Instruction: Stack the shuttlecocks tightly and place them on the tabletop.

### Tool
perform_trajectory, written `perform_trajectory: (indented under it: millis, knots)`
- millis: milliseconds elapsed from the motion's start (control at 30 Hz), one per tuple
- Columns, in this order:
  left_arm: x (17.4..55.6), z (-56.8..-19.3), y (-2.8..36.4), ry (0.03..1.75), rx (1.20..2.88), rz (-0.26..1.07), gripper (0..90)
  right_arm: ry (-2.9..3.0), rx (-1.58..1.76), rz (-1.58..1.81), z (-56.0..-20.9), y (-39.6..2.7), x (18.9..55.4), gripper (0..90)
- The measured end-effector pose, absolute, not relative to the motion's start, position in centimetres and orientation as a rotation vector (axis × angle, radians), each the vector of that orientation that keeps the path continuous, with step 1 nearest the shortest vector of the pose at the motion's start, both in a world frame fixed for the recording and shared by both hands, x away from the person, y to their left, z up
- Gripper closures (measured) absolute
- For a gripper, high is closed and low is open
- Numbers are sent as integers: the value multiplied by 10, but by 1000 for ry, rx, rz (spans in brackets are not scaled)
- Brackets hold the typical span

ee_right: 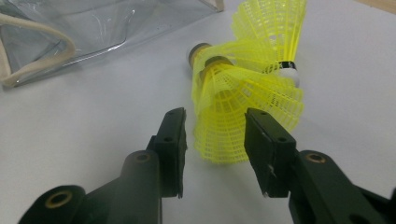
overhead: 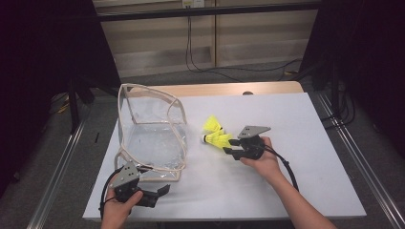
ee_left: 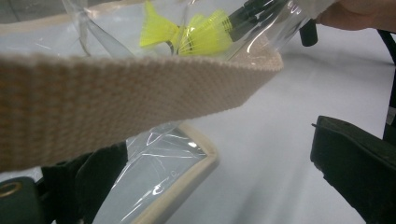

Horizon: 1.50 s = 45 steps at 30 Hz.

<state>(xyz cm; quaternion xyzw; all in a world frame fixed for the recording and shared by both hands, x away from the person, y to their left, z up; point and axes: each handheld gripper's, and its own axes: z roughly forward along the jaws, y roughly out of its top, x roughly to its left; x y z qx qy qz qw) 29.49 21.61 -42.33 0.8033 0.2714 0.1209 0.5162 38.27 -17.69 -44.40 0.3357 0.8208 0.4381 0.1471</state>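
Fingers on my right gripper (ee_right: 212, 140) stand apart around the skirt of the nearest shuttlecock (ee_right: 243, 109); neither pad presses on it, so the grasp is released. That shuttlecock lies on its side on the white bench (overhead: 286, 176), and a second shuttlecock (ee_right: 271, 28) lies just behind it, touching it, their yellow skirts overlapping. From above, the pair (overhead: 216, 133) sits near the middle of the bench, just right of the clear bag (overhead: 153, 138), with my right gripper (overhead: 234, 145) at their right side and my right hand (overhead: 260, 157) behind it.

My left gripper (overhead: 160, 191) sits at the near left edge of the bench, by the bag's front corner, held in my left hand (overhead: 119, 205). Its fingers (ee_left: 355, 163) are spread wide. A beige strap (ee_left: 116, 98) of the bag crosses close before its camera, above the gap, and the bag's clear wall and beige trim (ee_left: 187, 172) lie between the fingers, but nothing is pinched there. The bag stands open, its rim sagging.
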Motion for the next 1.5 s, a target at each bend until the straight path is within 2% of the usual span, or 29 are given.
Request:
perform_trajectory:
  millis: [767,1033,1500]
  knots:
    - [294,-423,217,654,1926,286,39,2278,1017,1276,-410,-190,386,351]
    - [294,-422,217,654,1920,287,39,2254,1079,1247,-402,-190,396,238]
    - [294,-423,217,649,1926,279,39,2252,1146,1223,-391,-185,416,133]
